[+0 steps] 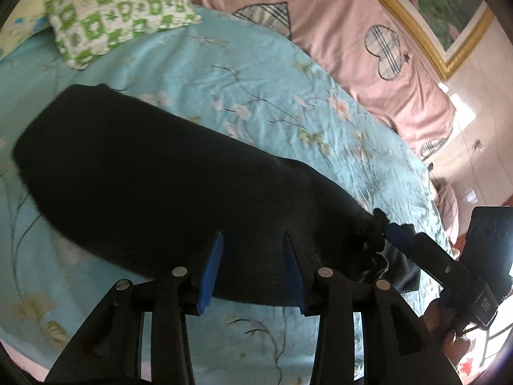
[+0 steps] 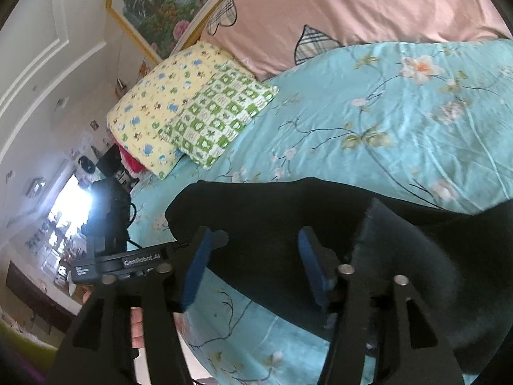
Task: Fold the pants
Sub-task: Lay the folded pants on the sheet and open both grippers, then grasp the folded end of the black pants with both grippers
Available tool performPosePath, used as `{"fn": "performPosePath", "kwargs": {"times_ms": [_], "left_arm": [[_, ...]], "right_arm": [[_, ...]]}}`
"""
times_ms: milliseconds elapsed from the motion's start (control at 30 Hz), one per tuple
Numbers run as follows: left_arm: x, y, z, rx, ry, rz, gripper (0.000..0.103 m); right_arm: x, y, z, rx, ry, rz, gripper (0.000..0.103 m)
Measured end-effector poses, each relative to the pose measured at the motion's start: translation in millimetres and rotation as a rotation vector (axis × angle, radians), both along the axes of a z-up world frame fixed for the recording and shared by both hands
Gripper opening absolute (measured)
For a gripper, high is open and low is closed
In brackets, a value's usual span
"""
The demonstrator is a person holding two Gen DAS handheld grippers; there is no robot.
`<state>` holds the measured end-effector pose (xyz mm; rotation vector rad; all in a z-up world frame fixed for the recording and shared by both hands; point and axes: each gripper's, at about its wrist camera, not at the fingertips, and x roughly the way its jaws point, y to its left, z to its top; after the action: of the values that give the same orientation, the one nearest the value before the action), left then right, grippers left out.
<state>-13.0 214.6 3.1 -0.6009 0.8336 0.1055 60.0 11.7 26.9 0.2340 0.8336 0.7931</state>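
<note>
Bedsheet [image 1: 272, 102] under featureless black pants [image 1: 144, 176]

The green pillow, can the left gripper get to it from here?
Probably yes. The left gripper is open and empty above the pants, and only bare sheet lies before the pillow.

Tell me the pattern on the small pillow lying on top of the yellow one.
Green and white checks on the small pillow, clearest in the right wrist view.

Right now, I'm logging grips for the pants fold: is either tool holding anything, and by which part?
Nothing is held. Both the left tool and right tool stand open above the black pants, pads clear of the cloth.
</note>
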Motion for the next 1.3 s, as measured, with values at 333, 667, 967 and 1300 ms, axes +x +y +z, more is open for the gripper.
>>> {"fn": "performPosePath", "kwargs": {"times_ms": [333,667,967,1300], "left_arm": [[-35.8,38.4,5.9,0.017,-0.014,0.151,0.056],[-65.3,84.2,-2.2,-0.014,0.009,0.334,0.063],[-76.1,121.8,-15.6,-0.068,0.028,0.426,0.064],[-68.8,131.2,-25.4,-0.087,0.050,0.448,0.066]], "right_arm": [[16.4,34.1,-3.0,-0.046,0.006,0.071,0.060],[43.0,87.1,-4.9,-0.094,0.008,0.169,0.060],[70.2,151.4,-12.7,-0.173,0.002,0.297,0.060],[96.5,199.8,-24.8,-0.234,0.018,0.381,0.060]]}}
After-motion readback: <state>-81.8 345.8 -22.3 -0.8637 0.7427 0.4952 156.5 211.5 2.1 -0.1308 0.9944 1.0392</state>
